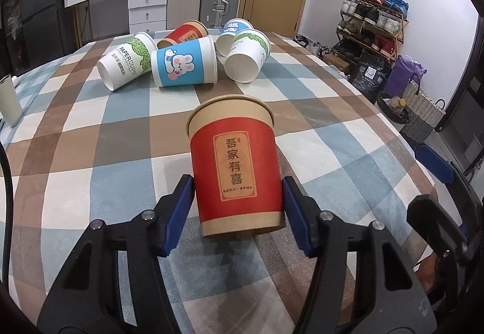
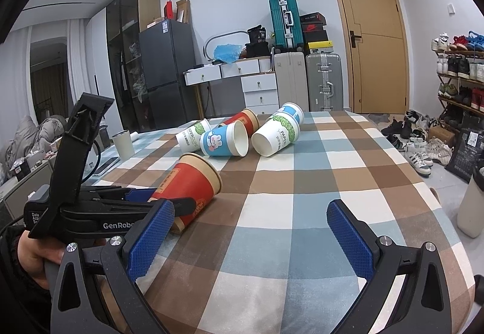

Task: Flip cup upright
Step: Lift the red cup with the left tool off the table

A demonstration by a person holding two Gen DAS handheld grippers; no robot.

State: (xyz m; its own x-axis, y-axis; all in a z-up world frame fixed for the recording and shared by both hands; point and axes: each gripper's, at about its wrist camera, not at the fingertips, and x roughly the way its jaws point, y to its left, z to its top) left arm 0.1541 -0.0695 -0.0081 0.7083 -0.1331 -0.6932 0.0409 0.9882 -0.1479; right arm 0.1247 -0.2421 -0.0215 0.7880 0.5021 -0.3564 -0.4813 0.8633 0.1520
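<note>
Blue pads of the left gripper (image 1: 237,214) clamp the red paper cup (image 1: 237,170) near its base; the cup tilts off the checked tablecloth (image 1: 348,128), long axis slanting, mouth aimed up and far-right. Beyond lie five tipped cups, among them a blue rabbit cup (image 1: 184,65). Right gripper (image 2: 251,238) spread wide, holding nothing.
</note>
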